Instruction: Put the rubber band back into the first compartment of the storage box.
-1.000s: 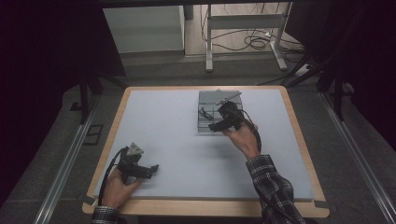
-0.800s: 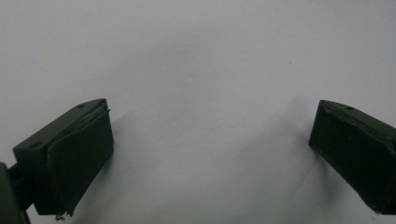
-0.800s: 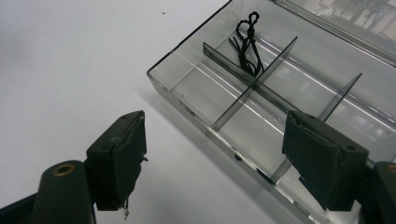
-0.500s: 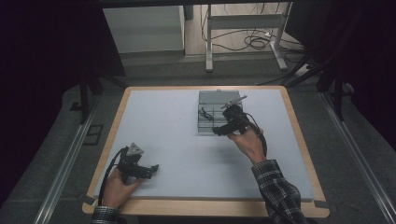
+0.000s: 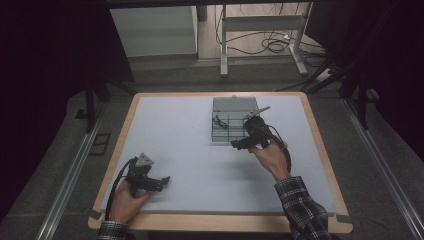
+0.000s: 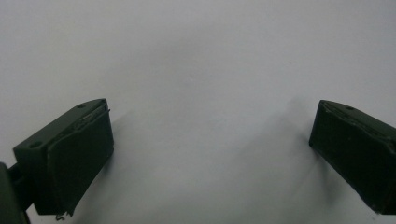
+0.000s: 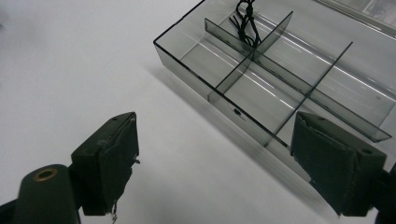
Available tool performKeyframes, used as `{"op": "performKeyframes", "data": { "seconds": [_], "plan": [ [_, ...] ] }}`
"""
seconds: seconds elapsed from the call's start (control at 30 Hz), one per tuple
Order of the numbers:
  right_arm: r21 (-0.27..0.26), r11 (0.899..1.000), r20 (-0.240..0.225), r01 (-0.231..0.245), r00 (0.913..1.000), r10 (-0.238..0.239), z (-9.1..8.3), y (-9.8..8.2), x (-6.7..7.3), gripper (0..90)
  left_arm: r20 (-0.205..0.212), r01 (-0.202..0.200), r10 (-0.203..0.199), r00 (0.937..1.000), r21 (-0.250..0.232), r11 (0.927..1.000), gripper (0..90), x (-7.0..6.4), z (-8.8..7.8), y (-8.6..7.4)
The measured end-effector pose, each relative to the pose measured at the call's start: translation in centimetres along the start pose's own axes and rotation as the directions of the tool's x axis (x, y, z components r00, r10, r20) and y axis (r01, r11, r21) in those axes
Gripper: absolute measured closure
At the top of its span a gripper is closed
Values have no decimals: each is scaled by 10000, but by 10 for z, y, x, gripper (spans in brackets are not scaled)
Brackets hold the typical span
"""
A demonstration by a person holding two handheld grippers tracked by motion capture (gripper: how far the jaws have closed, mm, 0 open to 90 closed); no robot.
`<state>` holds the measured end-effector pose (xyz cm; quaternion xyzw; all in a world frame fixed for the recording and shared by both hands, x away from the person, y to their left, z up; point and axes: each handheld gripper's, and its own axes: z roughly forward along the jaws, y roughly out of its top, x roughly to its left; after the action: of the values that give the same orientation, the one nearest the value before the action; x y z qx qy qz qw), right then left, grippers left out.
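A clear grey box (image 5: 234,106) with dividers stands on the white table, its lid open at the back. A small black cord bundle (image 5: 219,121) lies in one of its left compartments, also seen in the right gripper view (image 7: 245,16). My right gripper (image 5: 238,145) hovers just off the box's near edge (image 7: 224,100), pointing left. Its jaws have just been opening and now stand wide apart (image 7: 215,140) with nothing between them. My left gripper (image 5: 164,181) rests near the front left of the table, open (image 6: 210,140) over bare surface.
The white table top (image 5: 175,140) has a wooden rim. A dark floor, metal rails at both sides, and a desk frame with cables lie beyond it.
My right hand has drawn back from over the box toward the near side and slightly right. The left hand has stayed put.
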<state>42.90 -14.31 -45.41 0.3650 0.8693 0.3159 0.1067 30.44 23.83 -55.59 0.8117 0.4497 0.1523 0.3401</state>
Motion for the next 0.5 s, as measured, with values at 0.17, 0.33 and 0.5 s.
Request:
{"op": "performKeyframes", "data": {
  "seconds": [0.17,0.33,0.5],
  "plan": [
    [17,10000,-24,-10,10000,10,-5,-6,-2,130,0,1,-1,10000,1,10000,0,0,0,0],
    [12,10000,52,-83,10000,83,-11,-13,-4,115,0,4,-4,10000,-1,10000,0,0,0,0],
    [-6,9999,117,-102,9999,103,-18,-19,-6,106,1,2,-2,10000,0,10000,0,0,0,0]
  ]
}}
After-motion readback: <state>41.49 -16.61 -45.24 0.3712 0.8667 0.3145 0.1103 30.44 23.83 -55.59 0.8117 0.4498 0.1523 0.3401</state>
